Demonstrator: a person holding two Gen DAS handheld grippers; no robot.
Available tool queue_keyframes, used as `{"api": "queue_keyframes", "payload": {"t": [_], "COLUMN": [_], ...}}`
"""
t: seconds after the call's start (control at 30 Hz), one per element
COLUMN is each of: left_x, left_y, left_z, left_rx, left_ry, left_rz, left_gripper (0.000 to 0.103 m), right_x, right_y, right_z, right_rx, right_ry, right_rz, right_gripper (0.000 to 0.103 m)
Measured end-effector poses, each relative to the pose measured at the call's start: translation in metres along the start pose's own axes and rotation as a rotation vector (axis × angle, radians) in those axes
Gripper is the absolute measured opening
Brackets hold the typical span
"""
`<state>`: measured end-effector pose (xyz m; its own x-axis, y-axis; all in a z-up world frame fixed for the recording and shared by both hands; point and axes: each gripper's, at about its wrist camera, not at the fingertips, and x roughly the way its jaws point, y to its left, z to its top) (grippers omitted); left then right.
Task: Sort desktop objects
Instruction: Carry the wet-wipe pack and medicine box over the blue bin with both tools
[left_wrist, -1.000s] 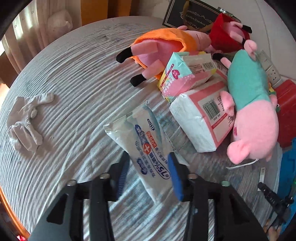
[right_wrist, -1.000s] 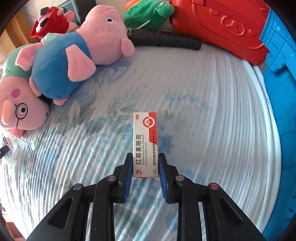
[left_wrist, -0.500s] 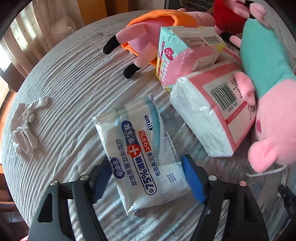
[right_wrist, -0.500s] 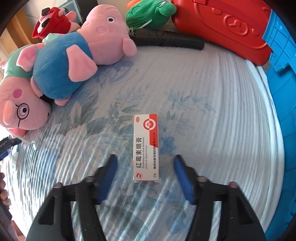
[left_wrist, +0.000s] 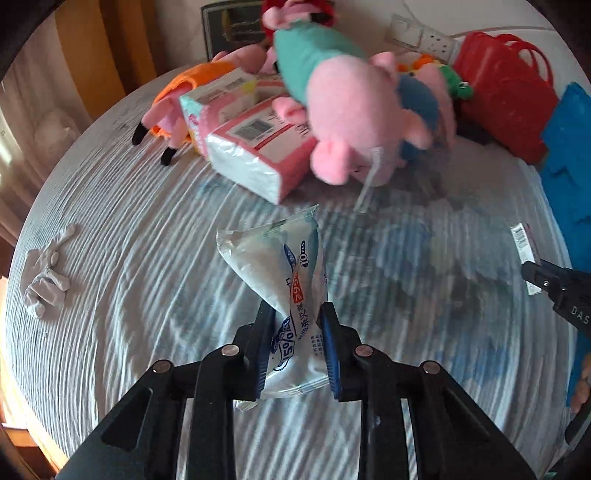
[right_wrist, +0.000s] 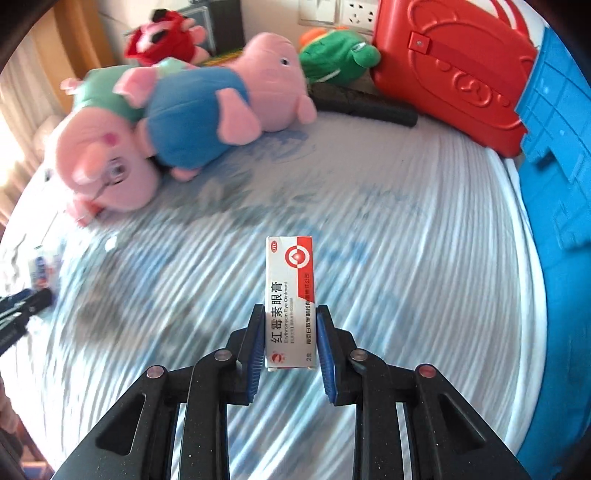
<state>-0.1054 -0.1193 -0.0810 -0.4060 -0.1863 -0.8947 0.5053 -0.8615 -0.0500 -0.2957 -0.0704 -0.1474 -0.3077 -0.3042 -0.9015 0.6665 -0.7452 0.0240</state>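
Plush pigs (right_wrist: 122, 162) — motion-blurred

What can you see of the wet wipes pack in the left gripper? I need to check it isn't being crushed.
The wet wipes pack is a soft white and pale blue plastic pouch with blue print, a red and orange patch and a crimped top seal. The left gripper is closing on its lower part; the blue pads press both sides, so the pouch is pinched narrow and buckled there, while the upper end flares wide. It points away from the camera, apparently lifted off the striped cloth. Nothing else touches it.
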Motion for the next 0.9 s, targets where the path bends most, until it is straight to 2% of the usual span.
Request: {"api": "queue_keyframes", "payload": {"t": [0.07,0.1,0.17,0.3,0.53,0.67,0.77,0.9], "left_x": [-0.020,-0.027,-0.005,-0.060,-0.136,-0.163,-0.182,-0.204], "left_y": [-0.025,-0.018,0.044,0.006,-0.060,-0.102,-0.144,-0.212], "left_z": [-0.005,0.000,0.029,0.022,0.002,0.001,-0.003,-0.009], "left_rx": [0.044,0.064,0.096,0.163,0.275,0.338,0.390,0.455], "left_ry": [-0.054,-0.082,-0.146,-0.296,-0.497,-0.574,-0.625,-0.654], "left_rz": [-0.019,-0.033,-0.064,-0.117,-0.224,-0.301,-0.353,-0.434], "left_gripper": [0.025,0.025,0.025,0.025,0.025,0.025,0.025,0.025], "right_x": [-0.027,-0.036,-0.062,-0.121,-0.236,-0.301,-0.347,-0.377], "right_y": [0.006,-0.002,0.003,-0.002,-0.022,-0.050,-0.080,-0.124], "right_z": [-0.018,-0.043,-0.061,-0.064,-0.096,-0.120,-0.144,-0.168], "right_rx": [-0.005,-0.006,-0.001,0.029,0.081,0.136,0.195,0.255], "right_ry": [-0.042,-0.062,-0.114,-0.265,-0.535,-0.673,-0.765,-0.797], "right_rz": [0.009,0.009,0.001,-0.034,-0.121,-0.198,-0.293,-0.430], "right_gripper": [0.026,0.026,0.026,0.026,0.026,0.026,0.026,0.026]}}
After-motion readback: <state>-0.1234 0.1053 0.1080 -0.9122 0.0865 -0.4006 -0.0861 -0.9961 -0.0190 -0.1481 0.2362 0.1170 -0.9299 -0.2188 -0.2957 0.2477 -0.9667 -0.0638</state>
